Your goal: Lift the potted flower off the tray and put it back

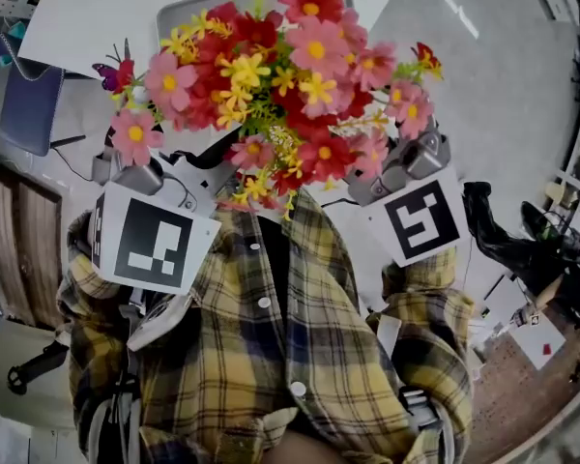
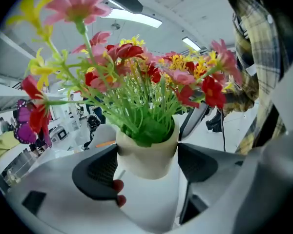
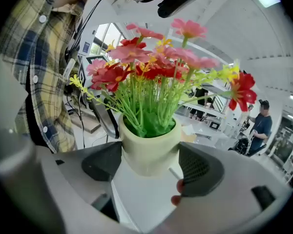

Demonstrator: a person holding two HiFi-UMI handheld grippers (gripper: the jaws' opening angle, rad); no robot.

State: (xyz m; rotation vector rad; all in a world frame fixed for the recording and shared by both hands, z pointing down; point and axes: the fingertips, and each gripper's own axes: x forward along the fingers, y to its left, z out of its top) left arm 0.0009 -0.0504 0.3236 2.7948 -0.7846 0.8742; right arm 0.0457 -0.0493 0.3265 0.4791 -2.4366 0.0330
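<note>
Flowers pretty much fill the top of the head view. The potted flower is a bunch of pink, red and yellow plastic blooms on green stems, stuck in a small round cream pot. It's held up in the air, close in front of the person's yellow plaid shirt.

The left claw has it from the left and the right claw from the right, with their marker cubes sitting either side of the bouquet in the head view. Each claw is only as wide apart as the pot itself. On the left claw, the dark ribbed pads press against opposite sides of the pot wall just under the rim, and it's the same on the right one. So both claws are clamped on the pot.

There's also a little purple butterfly poking out at the bouquet's left edge.
</note>
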